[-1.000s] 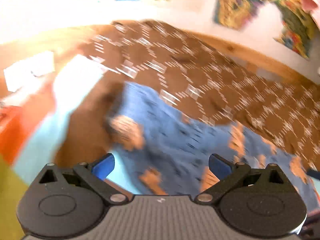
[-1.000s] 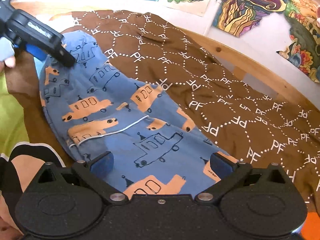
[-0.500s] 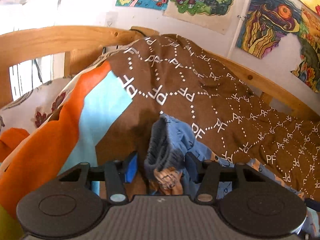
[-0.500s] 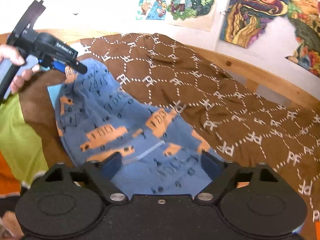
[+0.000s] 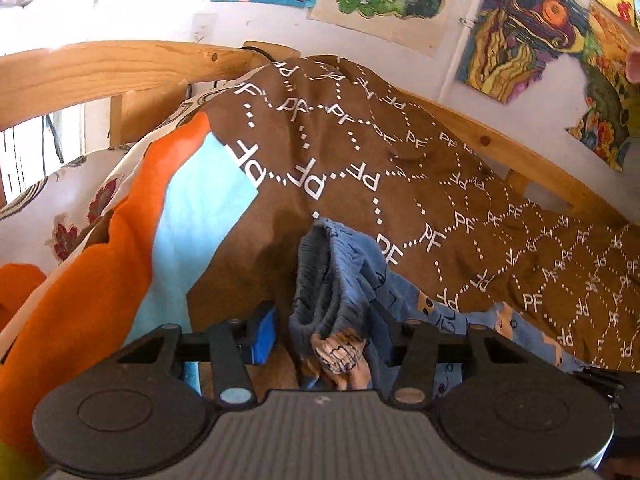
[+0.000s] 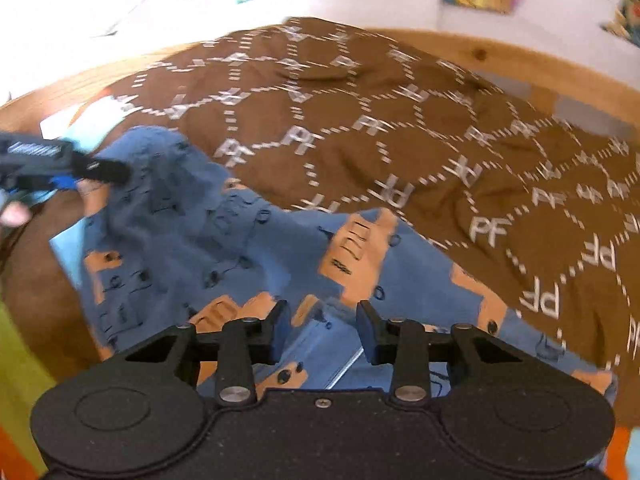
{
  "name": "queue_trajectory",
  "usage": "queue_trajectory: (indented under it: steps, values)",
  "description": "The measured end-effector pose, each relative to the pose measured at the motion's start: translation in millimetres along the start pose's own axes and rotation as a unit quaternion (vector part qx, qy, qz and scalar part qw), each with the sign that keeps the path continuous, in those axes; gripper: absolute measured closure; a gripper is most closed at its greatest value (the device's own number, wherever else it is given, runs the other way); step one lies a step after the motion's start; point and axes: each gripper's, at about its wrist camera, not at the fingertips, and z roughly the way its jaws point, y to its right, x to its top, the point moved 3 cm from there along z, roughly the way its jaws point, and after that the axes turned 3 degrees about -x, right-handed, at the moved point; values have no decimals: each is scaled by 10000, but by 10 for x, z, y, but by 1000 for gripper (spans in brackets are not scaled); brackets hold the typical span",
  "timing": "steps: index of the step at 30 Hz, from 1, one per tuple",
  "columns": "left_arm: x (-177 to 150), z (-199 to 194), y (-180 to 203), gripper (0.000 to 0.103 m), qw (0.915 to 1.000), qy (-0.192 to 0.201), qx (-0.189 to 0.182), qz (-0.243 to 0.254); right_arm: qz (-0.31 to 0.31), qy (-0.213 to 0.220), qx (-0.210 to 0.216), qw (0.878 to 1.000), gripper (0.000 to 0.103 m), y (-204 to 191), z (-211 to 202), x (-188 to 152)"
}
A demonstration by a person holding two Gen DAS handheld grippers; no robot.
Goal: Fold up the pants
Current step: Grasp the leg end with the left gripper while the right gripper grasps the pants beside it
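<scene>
Left gripper [image 5: 326, 334] holds the bunched waistband of the pants [image 6: 248, 240]; right gripper [image 6: 322, 330] has just been closing, pants cloth between its jaws, grip not discernible.

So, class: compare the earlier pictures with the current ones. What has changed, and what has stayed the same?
Both grippers started wide open. The left gripper has closed in on the bunched waistband of the blue pants, though a gap shows beside one pad. The right gripper has just been closing over the pants' fabric, not yet pinching it. The pants stay spread on the brown blanket.
</scene>
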Motion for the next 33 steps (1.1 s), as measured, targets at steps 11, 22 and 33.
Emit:
queue_trajectory:
  steps: [11, 22, 33]
  values:
    - [38, 22, 18, 70, 9996, -218, 154, -62, 587, 194, -32, 9981, 97, 67, -72, -34]
    - [42, 32, 26, 70, 9996, -215, 179, -63, 442, -180, 187, 9987, 91, -63, 52, -30]
    - [30, -4, -104, 44, 9958, -112, -454, -792, -10, 428, -119, 9990, 51, -55, -81, 180]
